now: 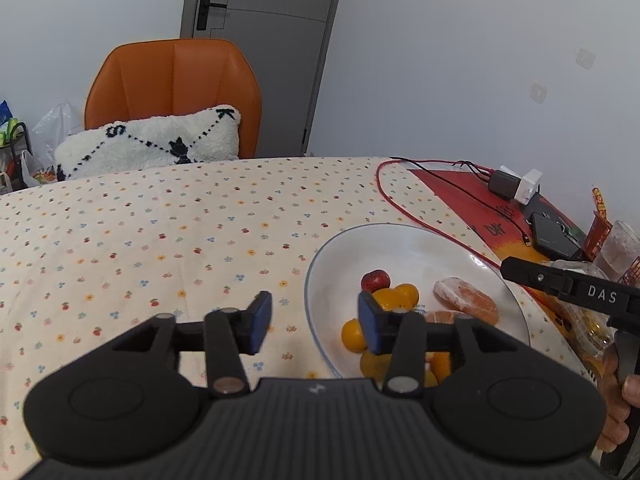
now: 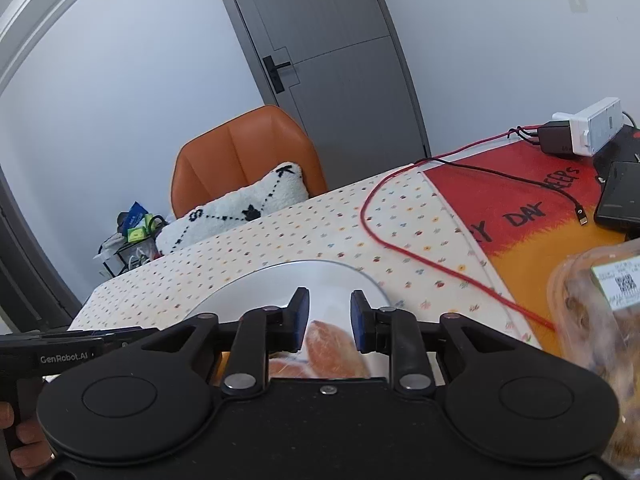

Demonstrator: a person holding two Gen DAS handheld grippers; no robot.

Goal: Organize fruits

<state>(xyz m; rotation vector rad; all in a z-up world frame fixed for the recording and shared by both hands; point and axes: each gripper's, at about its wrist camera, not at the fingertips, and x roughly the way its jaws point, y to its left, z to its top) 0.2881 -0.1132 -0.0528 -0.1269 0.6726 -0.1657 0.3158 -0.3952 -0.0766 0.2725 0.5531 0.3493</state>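
Covering the desk (image 1: 160,220), a dotted cloth carries the white plate (image 1: 420,248), where the fruit sits: peeled orange segments (image 1: 466,300), small yellow fruits (image 1: 396,296), one red fruit (image 1: 375,280). The left claw (image 1: 315,322) stands open and empty over the plate's near rim. The right claw (image 2: 330,320) stands slightly parted, gripping nothing. Judgement: lower each claw squarely and close gently to avoid bruising.
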